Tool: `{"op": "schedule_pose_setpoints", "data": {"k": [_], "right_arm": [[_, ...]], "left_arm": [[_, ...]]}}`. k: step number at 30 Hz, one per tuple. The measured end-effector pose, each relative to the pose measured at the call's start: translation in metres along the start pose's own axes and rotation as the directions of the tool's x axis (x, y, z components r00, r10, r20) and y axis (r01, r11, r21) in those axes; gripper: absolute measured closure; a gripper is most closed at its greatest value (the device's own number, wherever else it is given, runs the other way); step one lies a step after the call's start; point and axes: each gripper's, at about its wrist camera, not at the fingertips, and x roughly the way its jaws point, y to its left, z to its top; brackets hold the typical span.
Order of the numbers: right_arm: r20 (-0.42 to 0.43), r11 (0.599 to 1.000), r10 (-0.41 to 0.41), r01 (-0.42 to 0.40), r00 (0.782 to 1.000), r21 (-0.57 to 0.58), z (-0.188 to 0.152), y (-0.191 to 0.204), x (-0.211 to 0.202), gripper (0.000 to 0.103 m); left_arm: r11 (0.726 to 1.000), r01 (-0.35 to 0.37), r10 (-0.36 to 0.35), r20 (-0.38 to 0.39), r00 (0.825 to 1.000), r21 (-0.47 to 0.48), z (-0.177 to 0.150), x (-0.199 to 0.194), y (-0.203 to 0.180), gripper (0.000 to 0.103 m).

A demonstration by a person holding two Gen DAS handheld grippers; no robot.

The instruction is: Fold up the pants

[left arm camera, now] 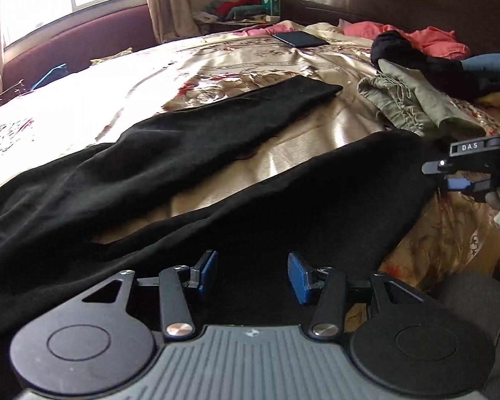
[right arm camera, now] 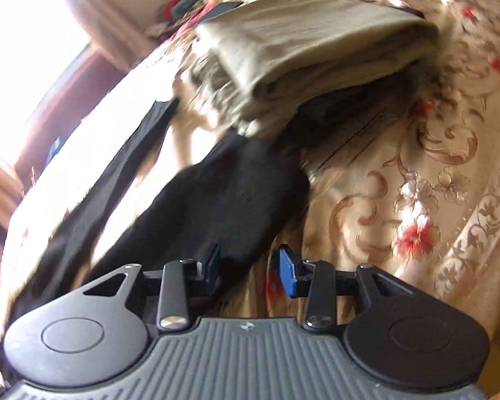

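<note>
While the black pants [left arm camera: 190, 153] lie spread flat on the bed [left arm camera: 316, 133] with their two legs splayed apart in a V, the fold itself looks not yet begun; the step in hand appears to be the reach for a first grip. The left hand-held gripper [left arm camera: 252, 275] hangs over the cloth of the nearer leg, jaws partly open and holding nothing. The right hand-held gripper [right arm camera: 247, 266] sits at the end of that same leg, jaws also parted, with no cloth pinched between them. A folded beige garment [right arm camera: 310, 53] lies just beyond the hem. Next, each gripper likely needs to close on the nearer leg and carry it across onto the far one.
</note>
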Motion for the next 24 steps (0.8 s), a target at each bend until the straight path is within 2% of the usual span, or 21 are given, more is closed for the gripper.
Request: {"op": "schedule_pose_setpoints", "data": {"k": [4, 6, 8, 9, 10, 11, 12, 14, 16, 17, 18, 21, 24], "right_arm": [[0.049, 0.996, 0.045, -0.049, 0.998, 0.071, 0.014, -0.015, 0.021, 0.064], [0.057, 0.996, 0.049, -0.053, 0.997, 0.076, 0.019, -0.015, 0.021, 0.084], [0.059, 0.993, 0.067, -0.072, 0.996, 0.088, 0.021, -0.013, 0.009, 0.09], [0.074, 0.992, 0.092, -0.098, 0.993, 0.081, 0.024, -0.013, 0.002, 0.097], [0.099, 0.988, 0.136, -0.143, 0.986, 0.065, 0.027, -0.013, -0.005, 0.097], [0.117, 0.988, 0.145, -0.151, 0.983, 0.043, 0.031, -0.01, -0.012, 0.097], [0.125, 0.99, 0.134, -0.137, 0.983, 0.019, 0.033, -0.007, -0.016, 0.097], [0.116, 0.995, 0.068, -0.059, 0.991, -0.075, 0.032, 0.001, -0.01, 0.097], [0.049, 0.986, -0.049, 0.056, 0.998, -0.156, 0.025, 0.004, 0.005, 0.096], [0.025, 0.982, -0.089, 0.092, 0.996, -0.165, 0.024, 0.005, 0.012, 0.093], [0.022, 0.98, -0.106, 0.108, 0.994, -0.168, 0.021, 0.007, 0.01, 0.091], [0.116, 0.964, -0.108, 0.132, 0.987, -0.229, 0.02, 0.023, -0.024, 0.086], [0.219, 0.916, -0.114, 0.188, 0.969, -0.355, 0.018, 0.05, -0.054, 0.084]], "left_arm": [[0.999, 0.003, -0.002, -0.025, 1.0, 0.033, 0.007, 0.012, -0.012, 0.043], [0.999, -0.001, 0.002, -0.025, 1.0, 0.044, 0.009, 0.015, -0.016, 0.043], [0.999, -0.003, 0.003, -0.012, 1.0, 0.045, 0.013, 0.015, -0.017, 0.043], [0.999, -0.002, 0.002, 0.0, 1.0, 0.046, 0.014, 0.013, -0.018, 0.043], [0.999, -0.001, 0.001, 0.011, 1.0, 0.045, 0.015, 0.011, -0.018, 0.043], [0.999, -0.004, 0.003, 0.025, 1.0, 0.046, 0.017, 0.013, -0.019, 0.042], [0.999, -0.006, 0.004, 0.033, 0.999, 0.042, 0.018, 0.015, -0.02, 0.041], [0.999, -0.007, 0.005, 0.03, 1.0, 0.045, 0.013, 0.024, -0.02, 0.037], [0.998, -0.025, 0.027, -0.032, 0.999, 0.055, 0.005, 0.042, -0.018, 0.037], [0.999, -0.024, 0.027, -0.068, 0.997, 0.045, 0.0, 0.049, -0.015, 0.037], [1.0, -0.012, 0.014, -0.068, 0.998, 0.028, -0.004, 0.05, -0.009, 0.037], [0.999, -0.033, 0.034, -0.031, 0.999, 0.016, -0.005, 0.029, 0.009, 0.037], [0.997, -0.07, 0.069, 0.038, 0.997, 0.023, -0.003, -0.003, 0.043, 0.037]]}}
